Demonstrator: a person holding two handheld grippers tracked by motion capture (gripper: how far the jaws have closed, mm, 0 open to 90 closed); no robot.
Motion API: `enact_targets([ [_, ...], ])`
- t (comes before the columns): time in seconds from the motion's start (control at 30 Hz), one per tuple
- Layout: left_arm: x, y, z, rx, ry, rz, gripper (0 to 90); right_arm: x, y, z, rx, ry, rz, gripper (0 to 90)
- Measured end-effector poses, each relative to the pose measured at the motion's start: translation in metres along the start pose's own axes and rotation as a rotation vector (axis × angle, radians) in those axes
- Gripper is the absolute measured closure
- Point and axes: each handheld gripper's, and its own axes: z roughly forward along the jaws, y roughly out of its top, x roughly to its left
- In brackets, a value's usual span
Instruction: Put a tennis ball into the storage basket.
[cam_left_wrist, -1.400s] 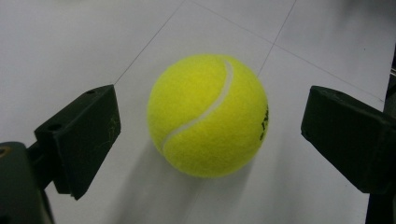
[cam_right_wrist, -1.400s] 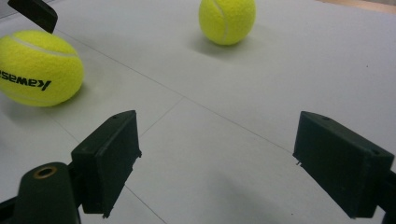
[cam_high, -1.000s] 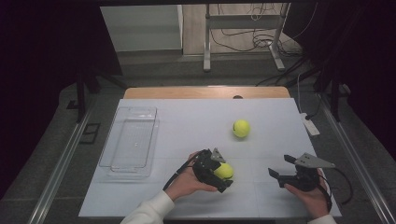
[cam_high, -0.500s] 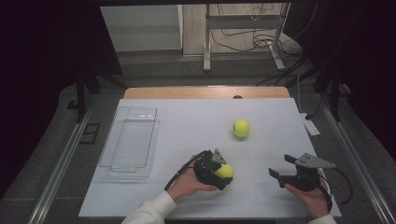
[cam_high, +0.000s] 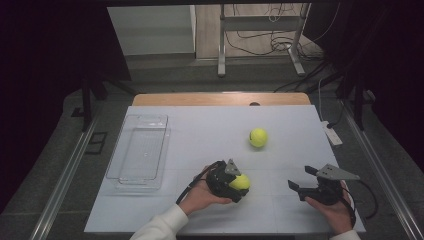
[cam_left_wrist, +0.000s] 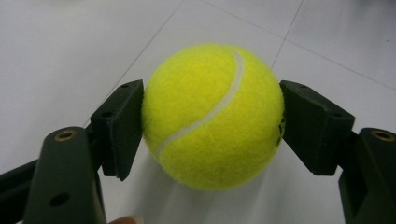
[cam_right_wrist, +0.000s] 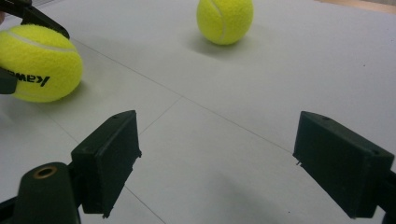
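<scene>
**Tennis ball pinched, lift comes next**

Counter (cam_high: 200, 125) first: its clear plastic tray (cam_high: 137, 152) lies well to the left, a second tennis ball (cam_high: 258, 137) farther back. My left claw (cam_high: 235, 181) has just closed and now pinches the near tennis ball (cam_left_wrist: 212, 116) across its middle, low near the front edge. I should raise it straight, keeping the squeeze even. Being round, it has no long axis; its seam slants upward to the right. My right claw (cam_right_wrist: 215, 168) is spread, holding nothing.

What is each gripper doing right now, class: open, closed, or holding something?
Left gripper: jaws have just closed, shut on the fuzzy yellow tennis ball.
Right gripper: open, holding nothing, over the white table.
</scene>
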Motion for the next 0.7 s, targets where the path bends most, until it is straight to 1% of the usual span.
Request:
enact_targets([
  [0.13, 0.001, 0.000, -0.003, -0.015, -0.002, -0.006, 27.2, 0.000, 0.000, 0.000, -0.002, 0.002, 0.004, 14.7],
  [0.5, 0.002, 0.000, -0.010, -0.049, -0.005, -0.006, 27.1, 0.000, 0.000, -0.001, -0.004, 0.001, 0.005, 14.6],
  [0.7, 0.002, 0.000, -0.013, -0.071, 0.001, -0.022, 27.1, 0.001, 0.000, -0.001, -0.003, 0.003, 0.006, 14.7],
])
